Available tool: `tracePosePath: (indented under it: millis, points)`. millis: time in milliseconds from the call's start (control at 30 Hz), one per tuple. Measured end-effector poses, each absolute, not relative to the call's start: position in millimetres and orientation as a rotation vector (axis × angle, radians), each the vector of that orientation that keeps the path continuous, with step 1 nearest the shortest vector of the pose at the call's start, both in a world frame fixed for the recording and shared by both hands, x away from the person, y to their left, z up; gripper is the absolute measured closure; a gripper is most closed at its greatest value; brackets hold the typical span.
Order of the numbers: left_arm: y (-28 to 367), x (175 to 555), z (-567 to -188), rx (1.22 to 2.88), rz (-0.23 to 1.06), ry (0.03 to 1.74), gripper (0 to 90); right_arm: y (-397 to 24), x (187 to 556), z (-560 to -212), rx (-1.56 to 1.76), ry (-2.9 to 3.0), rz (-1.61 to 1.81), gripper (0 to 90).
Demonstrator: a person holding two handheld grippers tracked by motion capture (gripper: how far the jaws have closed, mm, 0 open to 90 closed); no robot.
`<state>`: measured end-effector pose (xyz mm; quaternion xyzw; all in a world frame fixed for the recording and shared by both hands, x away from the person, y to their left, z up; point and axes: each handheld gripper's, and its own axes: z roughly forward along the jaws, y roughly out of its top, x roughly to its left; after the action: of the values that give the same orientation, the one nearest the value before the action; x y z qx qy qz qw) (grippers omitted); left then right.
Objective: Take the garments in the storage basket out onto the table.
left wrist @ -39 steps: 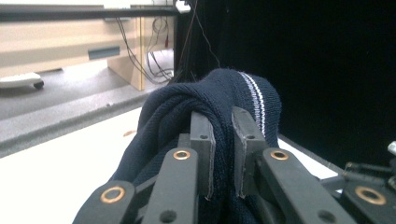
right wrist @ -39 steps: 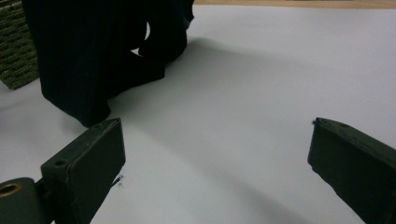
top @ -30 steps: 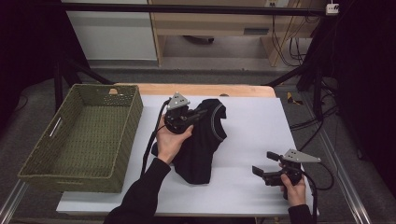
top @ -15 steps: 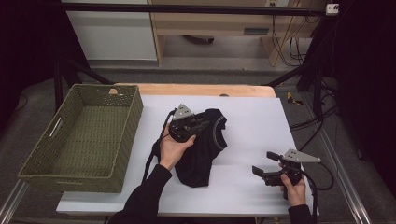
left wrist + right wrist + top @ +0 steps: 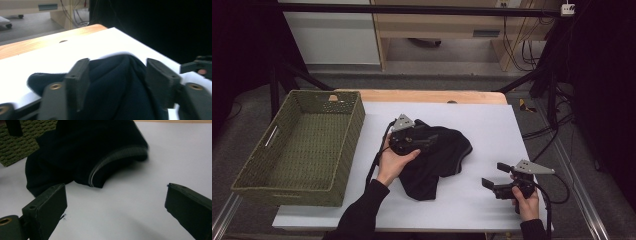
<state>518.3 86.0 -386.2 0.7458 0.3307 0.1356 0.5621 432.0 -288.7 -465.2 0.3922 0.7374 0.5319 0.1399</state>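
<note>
On the middle of the white worktop (image 5: 492, 125) lies a black piece of clothing (image 5: 437, 155), all bunched up, with a thin pale stripe along one folded edge. Its top hump sits right between the jaws of the left gripper (image 5: 424, 140). In the left gripper view the dark cloth (image 5: 117, 85) bulges up between the two black jaws. The jaws have just been opening, and they now stand apart with a small gap on each side, so they are not squeezing the cloth. The left hand (image 5: 394, 162) holds this gripper low over the cloth. The sleeve comes up from the bottom edge, and the gripper points across the worktop to the right. The clothing stretches from near the left gripper down toward the person, longer that way than it is wide. The right gripper (image 5: 494, 176) sits low by the worktop at the near right, well apart from the clothing. Its jaws are wide apart with nothing between them, and they point left toward the cloth. A green woven basket (image 5: 344, 150) stands at the left of the worktop, near the clothing but not touching it.
</note>
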Motion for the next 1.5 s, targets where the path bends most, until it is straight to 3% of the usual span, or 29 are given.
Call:
tracePosePath:
  millis: [300,433,933,1500]
  points:
    - [123,502,-385,1.739,0.342,0.809,8.5,-286,432,-465,1.139,2.138,1.527,4.5]
    - [139,496,-388,1.735,0.348,0.838,2.7,-285,432,-464,1.139,2.142,1.525,4.4]
    - [180,467,-414,1.766,0.364,0.900,0.1,-278,431,-462,1.127,2.152,1.526,3.7]
    - [189,454,-450,1.852,0.353,0.981,0.1,-239,426,-456,1.076,2.224,1.502,3.6]
